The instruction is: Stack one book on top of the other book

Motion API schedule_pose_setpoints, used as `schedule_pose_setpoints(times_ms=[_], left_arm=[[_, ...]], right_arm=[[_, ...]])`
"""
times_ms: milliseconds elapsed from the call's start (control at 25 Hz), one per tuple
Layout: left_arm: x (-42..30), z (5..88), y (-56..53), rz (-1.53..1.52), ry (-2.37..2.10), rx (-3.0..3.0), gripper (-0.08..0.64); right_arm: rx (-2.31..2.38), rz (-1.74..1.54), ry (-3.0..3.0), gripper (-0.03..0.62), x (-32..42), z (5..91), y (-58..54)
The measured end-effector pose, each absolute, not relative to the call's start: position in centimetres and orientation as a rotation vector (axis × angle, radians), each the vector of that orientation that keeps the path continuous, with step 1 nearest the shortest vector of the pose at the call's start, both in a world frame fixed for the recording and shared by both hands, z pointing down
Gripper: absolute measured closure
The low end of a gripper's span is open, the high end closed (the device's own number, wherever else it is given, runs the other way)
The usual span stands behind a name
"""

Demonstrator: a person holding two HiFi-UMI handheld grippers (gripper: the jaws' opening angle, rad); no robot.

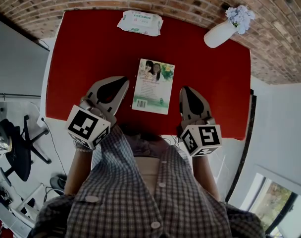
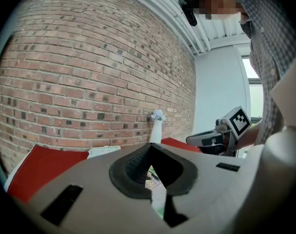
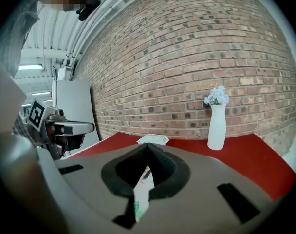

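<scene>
Both left tongs [image 1: 122,81] and right tongs [image 1: 186,90] hover closed, flanking the book [image 1: 153,86].

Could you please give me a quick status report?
Left gripper, right gripper: jaws shut, empty. Book flat between them. Tissue pack, vase beyond, clear.

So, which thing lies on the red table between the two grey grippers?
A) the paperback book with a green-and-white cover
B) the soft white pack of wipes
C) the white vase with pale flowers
A: the green-and-white paperback book lies between the left gripper and the right gripper; the white vase and the pack of wipes sit farther off, near the brick wall.
</scene>
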State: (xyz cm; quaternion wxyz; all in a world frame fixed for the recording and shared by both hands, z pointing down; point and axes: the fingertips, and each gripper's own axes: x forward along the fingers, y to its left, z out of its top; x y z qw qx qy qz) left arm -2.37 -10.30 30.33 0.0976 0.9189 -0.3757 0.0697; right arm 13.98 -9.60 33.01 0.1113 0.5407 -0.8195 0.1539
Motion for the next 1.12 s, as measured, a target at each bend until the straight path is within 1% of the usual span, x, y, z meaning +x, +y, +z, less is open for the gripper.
schedule_pose_setpoints(times_ms=[1120], left_arm=[[-2.42, 30.75, -10.06, 0.209, -1.083, 2.724, 0.552]], right_arm=[[1.612, 0.462, -2.389, 0.586, 14.25, 33.36, -9.16]])
